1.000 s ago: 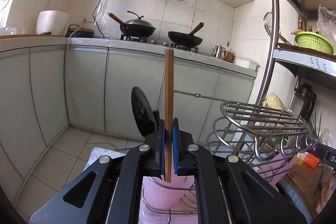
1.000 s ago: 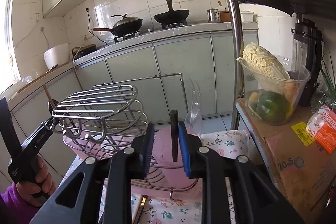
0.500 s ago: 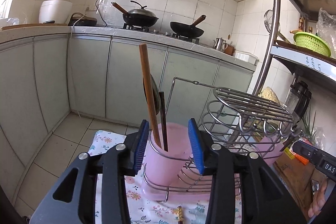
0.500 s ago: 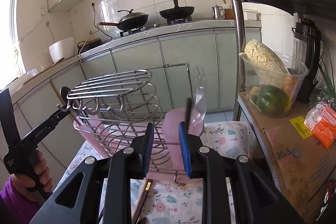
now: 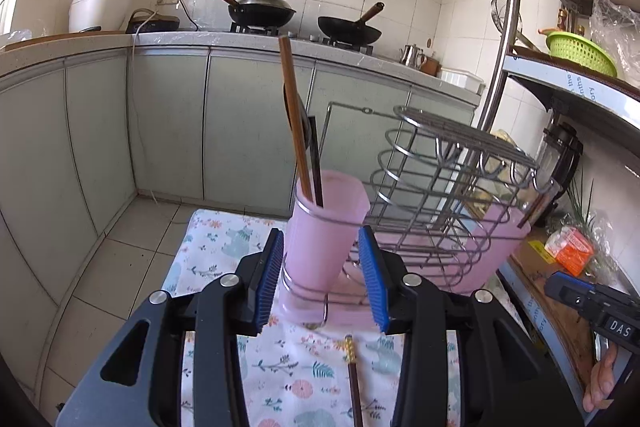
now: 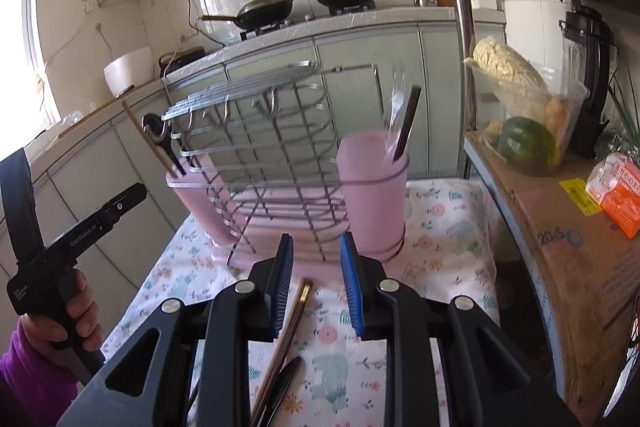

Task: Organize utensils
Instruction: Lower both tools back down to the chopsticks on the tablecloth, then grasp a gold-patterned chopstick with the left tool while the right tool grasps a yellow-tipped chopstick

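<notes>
Holding a black two-finger gripper in each hand, we face a chrome wire utensil rack (image 5: 452, 183) that stands on a floral-print cloth (image 5: 216, 247) and carries a pink plastic cup at each end.

Our left gripper (image 5: 322, 277) has its blue-padded jaws spread well apart. They have just been opening, and nothing is gripped between them. From the left wrist view the nearer pink plastic cup (image 5: 326, 227) shows in the gap beyond the pads, seated in its wire ring, and the pads do not press on it. A brown wooden chopstick (image 5: 295, 119) leans upright in that cup beside a dark spoon-like utensil (image 5: 314, 155). Another dark chopstick with a gold-coloured tip (image 5: 352, 371) lies flat on the cloth just below the cup.

Our right gripper (image 6: 316, 285) stands partly open and holds nothing. Between and below its jaws, a pair of brown chopsticks (image 6: 286, 335) and a black utensil handle (image 6: 282, 383) lie on the cloth. Ahead of it, the second pink plastic cup (image 6: 374, 195) holds a clear plastic fork (image 6: 394, 107) and a dark stick-like utensil (image 6: 408, 123), both standing tilted.

At the left edge of the right wrist view, our hand (image 6: 76, 315) in a purple sleeve (image 6: 28, 379) grips the other gripper's handle.
</notes>
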Available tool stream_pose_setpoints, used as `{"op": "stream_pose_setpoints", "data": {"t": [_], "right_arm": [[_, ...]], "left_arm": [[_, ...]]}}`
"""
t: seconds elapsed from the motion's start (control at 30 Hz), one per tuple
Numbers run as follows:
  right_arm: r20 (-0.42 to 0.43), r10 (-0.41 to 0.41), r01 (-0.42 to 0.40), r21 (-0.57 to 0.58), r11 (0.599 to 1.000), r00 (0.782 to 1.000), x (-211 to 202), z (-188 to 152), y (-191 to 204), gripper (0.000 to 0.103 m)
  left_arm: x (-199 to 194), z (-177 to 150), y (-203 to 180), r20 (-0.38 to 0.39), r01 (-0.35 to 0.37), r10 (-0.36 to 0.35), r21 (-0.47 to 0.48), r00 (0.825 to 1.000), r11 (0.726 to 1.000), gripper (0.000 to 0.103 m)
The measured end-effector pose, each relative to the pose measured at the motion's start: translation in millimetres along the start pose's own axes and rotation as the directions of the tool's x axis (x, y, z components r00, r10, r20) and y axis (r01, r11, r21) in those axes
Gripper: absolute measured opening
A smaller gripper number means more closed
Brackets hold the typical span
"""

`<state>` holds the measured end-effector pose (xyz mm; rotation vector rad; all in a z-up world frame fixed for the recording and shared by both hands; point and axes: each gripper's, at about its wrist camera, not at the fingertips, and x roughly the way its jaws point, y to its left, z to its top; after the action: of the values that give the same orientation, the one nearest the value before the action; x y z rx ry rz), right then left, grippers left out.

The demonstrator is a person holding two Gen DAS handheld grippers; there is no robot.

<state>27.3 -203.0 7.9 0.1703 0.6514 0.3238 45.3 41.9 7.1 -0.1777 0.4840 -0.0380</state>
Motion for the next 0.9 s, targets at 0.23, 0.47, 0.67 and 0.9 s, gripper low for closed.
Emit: {"op": "stream_pose_setpoints", "data": {"t": [0.23, 0.47, 0.67, 0.9], "right_arm": [[-0.117, 0.035, -0.031, 0.035, 0.999, 0.993, 11.9, -22.2, 3.5, 0.023], [-0.197, 0.058, -0.041, 0.091, 0.995, 0.979, 25.1, -37.2, -3.0, 0.023], [-0.256, 0.119, -0.081, 0.153, 0.985, 0.959, 40.8, -46.2, -9.7, 0.023], [-0.296, 0.147, -0.089, 0.201, 0.976, 0.944, 49.7, -56.3, -23.9, 0.023]], "left_arm": [[-4.2, -14.9, 3.4, -0.102, 0.022, -0.018, 0.038, 0.995, 0.999, 0.039], [11.7, -31.2, 10.8, -0.287, 0.084, -0.081, -0.004, 0.954, 0.996, 0.039], [42.5, -46.2, 4.5, -0.481, 0.140, -0.156, -0.070, 0.863, 0.988, 0.039], [84.0, -59.0, -10.4, -0.628, 0.126, -0.158, -0.095, 0.762, 0.987, 0.039]]}}
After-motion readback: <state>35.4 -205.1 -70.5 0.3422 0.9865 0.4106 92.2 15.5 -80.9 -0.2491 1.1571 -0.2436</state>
